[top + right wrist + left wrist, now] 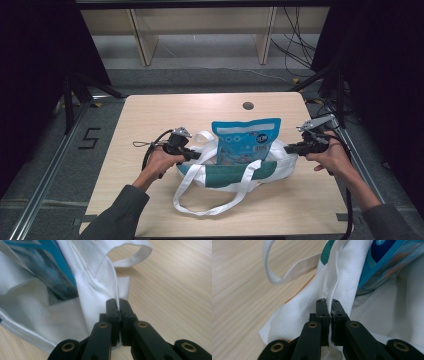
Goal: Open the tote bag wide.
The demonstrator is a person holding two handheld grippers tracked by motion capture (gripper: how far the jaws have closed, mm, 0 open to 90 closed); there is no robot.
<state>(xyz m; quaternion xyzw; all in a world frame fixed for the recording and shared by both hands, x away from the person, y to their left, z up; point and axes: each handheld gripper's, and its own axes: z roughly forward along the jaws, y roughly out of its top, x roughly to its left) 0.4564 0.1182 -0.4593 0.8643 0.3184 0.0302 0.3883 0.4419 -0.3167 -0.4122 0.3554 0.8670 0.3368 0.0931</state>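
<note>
- Wooden table (150,115) carries a white tote bag (225,175).
- Left gripper (196,155) and right gripper (289,148) each clamp its rim.
- Blue pouch (245,140) stands half inside; it probably needs seating.

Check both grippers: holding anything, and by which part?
Both hold the white tote bag. The left gripper is shut on the bag's rim seam at one end; the right gripper is shut on the rim seam at the opposite end. A blue pouch stands inside.
</note>
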